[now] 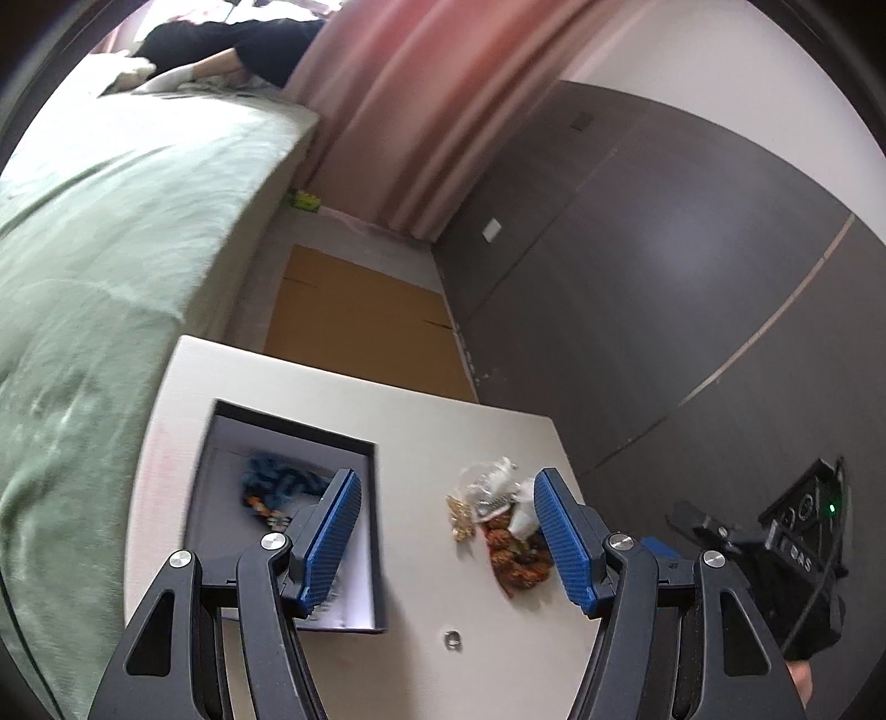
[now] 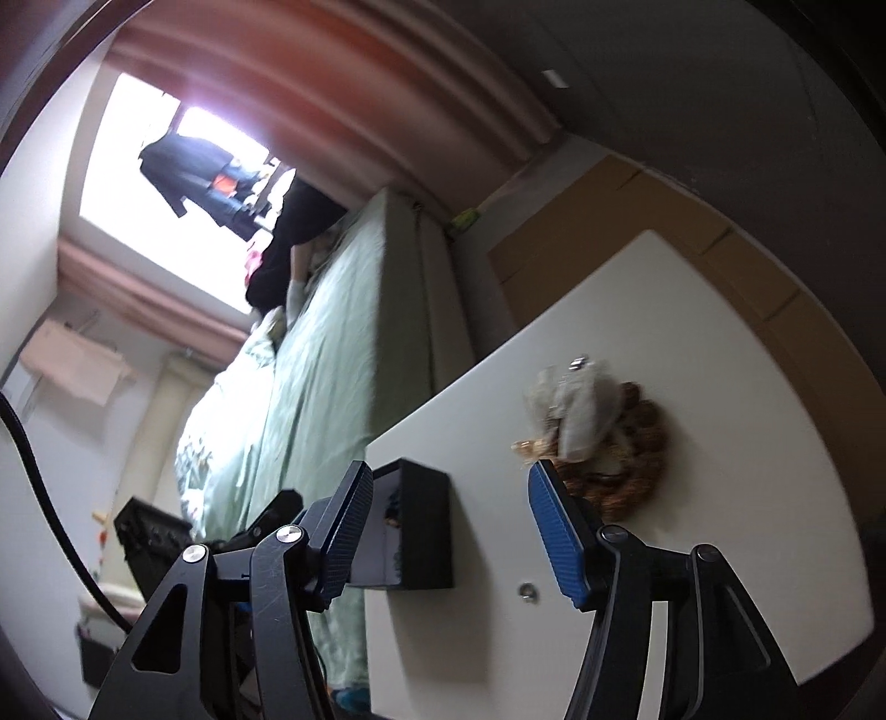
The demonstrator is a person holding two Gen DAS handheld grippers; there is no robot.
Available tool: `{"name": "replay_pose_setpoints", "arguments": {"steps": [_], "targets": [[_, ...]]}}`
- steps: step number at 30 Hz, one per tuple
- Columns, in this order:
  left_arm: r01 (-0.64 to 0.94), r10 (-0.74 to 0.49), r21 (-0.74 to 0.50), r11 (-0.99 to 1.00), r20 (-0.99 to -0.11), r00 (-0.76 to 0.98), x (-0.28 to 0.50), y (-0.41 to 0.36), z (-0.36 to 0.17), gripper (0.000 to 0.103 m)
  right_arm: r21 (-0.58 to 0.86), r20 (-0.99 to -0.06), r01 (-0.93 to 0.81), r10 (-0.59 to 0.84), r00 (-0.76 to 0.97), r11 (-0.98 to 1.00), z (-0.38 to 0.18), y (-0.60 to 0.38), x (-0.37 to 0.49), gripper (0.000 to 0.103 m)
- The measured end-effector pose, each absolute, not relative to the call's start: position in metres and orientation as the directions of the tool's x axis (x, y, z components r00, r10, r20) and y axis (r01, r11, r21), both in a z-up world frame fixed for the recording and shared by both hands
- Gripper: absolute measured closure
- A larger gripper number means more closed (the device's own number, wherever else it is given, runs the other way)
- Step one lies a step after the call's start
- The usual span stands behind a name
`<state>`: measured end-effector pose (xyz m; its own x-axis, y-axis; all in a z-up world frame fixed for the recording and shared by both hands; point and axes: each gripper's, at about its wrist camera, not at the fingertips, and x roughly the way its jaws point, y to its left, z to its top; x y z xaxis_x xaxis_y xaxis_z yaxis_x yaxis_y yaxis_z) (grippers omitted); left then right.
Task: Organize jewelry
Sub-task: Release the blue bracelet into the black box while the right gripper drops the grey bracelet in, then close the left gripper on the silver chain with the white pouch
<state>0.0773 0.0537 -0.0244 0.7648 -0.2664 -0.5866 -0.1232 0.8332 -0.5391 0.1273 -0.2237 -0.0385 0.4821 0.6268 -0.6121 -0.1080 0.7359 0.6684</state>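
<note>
A dark open box (image 1: 354, 443) lies on the white table (image 1: 432, 421), with a blue beaded piece (image 1: 274, 479) inside. To its right is a jewelry pile: an orange-brown bead necklace (image 1: 518, 559), a gold chain (image 1: 459, 518) and clear plastic bags (image 1: 490, 479). A small silver ring (image 1: 453, 639) lies near the front. My left gripper (image 1: 446, 520) is open and empty above the table between box and pile. My right gripper (image 2: 448, 518) is open and empty; it sees the box (image 2: 423, 526), necklace (image 2: 637, 459), bags (image 2: 576, 410) and ring (image 2: 529, 591).
A bed with a green cover (image 1: 111, 232) stands left of the table. Brown cardboard (image 1: 360, 327) lies on the floor beyond it. Pink curtains (image 1: 421, 111) and a dark wardrobe (image 1: 664, 277) stand behind. A person in black leans on the bed's far end (image 1: 232, 50).
</note>
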Motion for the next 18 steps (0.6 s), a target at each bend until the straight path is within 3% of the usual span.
{"name": "replay_pose_setpoints", "arguments": {"steps": [3,13,18], "targets": [[-0.093,-0.269,-0.512,0.854,-0.587,0.764,0.081,0.041,-0.021,0.038,0.669,-0.621,-0.072,0.61,0.492,0.74,-0.041,-0.238,0.13,0.044],[-0.039,-0.298,-0.45,0.892,-0.651,0.699,0.128,-0.007,-0.016,0.064,0.683,-0.649,0.055,0.57,0.504,0.728,-0.055,-0.285,0.146,0.044],[-0.03,-0.285,-0.401,0.916,-0.7,0.655,0.16,-0.03,-0.015,0.064,0.684,-0.659,0.101,0.553,0.51,0.722,-0.059,-0.303,0.151,0.044]]}}
